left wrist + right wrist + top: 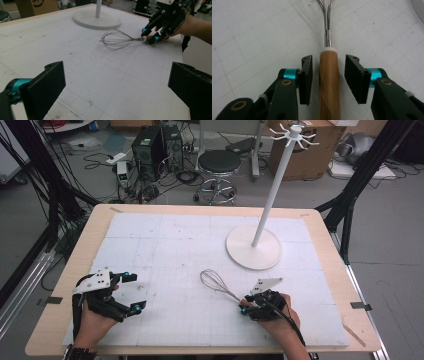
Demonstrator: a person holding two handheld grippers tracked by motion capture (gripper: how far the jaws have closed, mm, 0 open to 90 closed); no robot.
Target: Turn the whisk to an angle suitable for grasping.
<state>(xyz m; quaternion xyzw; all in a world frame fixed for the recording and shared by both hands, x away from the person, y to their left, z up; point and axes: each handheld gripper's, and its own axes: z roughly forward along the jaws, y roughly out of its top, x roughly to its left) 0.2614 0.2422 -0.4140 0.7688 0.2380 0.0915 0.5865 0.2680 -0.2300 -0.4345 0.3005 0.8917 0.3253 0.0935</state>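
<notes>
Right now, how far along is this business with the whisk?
Early. Nothing looks finished: the whisk lies flat on the white mat. In hand: the right claw straddles its wooden handle, pads not pressing. The left claw waits open. Left: grip and lift, perhaps toward the hook stand.

A whisk point(329, 82) is seen with a striped light-brown wooden handle, a white collar and silver wires. Both grippers, left point(131, 292) and right point(329, 78), are black with turquoise joints and brass-coloured pins. The tabletop point(65, 285) is pale wood, covered by a white mat point(165, 235) marked with a faint grey grid. The stand point(254, 249) is white.
</notes>
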